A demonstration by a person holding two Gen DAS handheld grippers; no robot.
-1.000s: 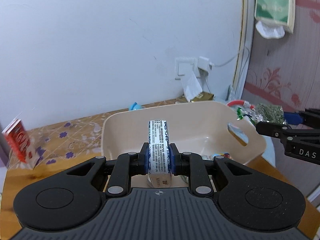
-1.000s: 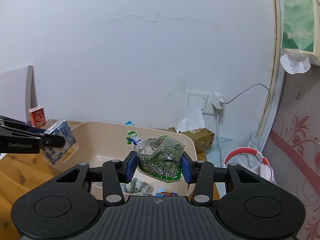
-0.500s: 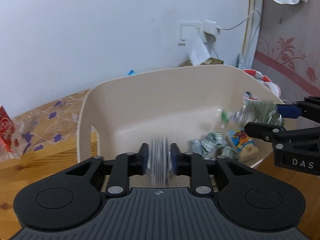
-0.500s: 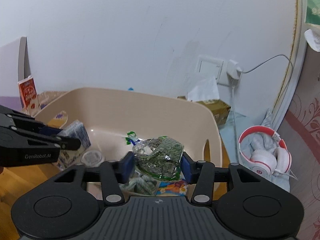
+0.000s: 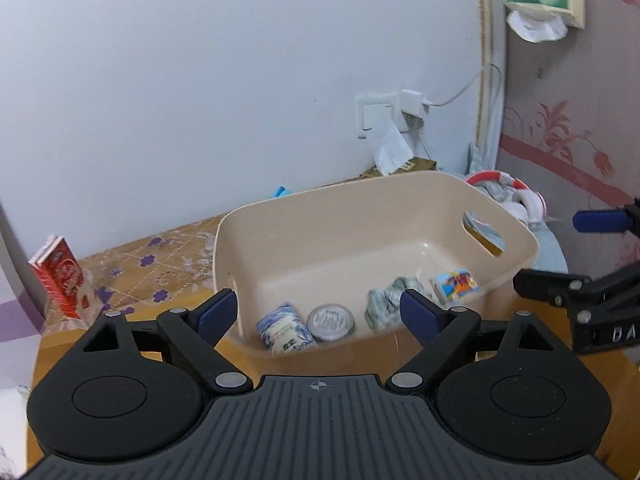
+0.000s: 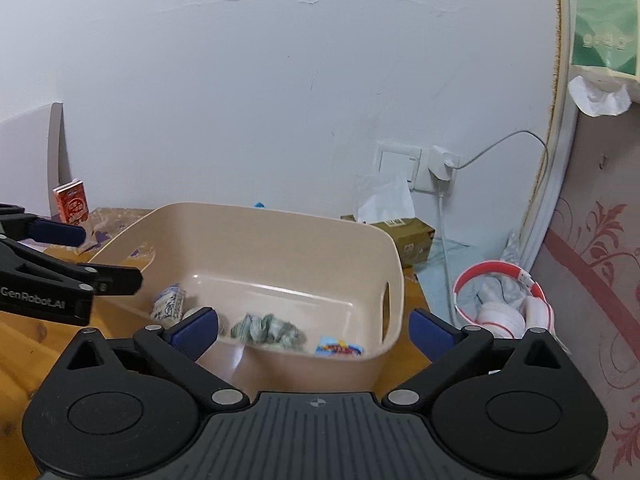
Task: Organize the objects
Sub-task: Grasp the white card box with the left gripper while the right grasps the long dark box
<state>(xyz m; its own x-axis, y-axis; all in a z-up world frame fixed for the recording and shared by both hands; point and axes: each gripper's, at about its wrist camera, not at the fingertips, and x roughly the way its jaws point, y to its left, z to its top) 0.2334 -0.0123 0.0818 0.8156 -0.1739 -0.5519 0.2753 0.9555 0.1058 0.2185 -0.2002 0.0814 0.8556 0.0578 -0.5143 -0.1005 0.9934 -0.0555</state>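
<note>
A plain white wall [image 6: 240, 80] stands behind the wooden table [image 5: 120, 332]; a wall socket [image 6: 400, 164] sits far right.

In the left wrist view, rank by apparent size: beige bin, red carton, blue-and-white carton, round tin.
1. Beige bin, by far the largest.
2. Red carton.
3. Blue-and-white carton and round tin look about alike; the carton is blurred, so I won't rank them.
</note>
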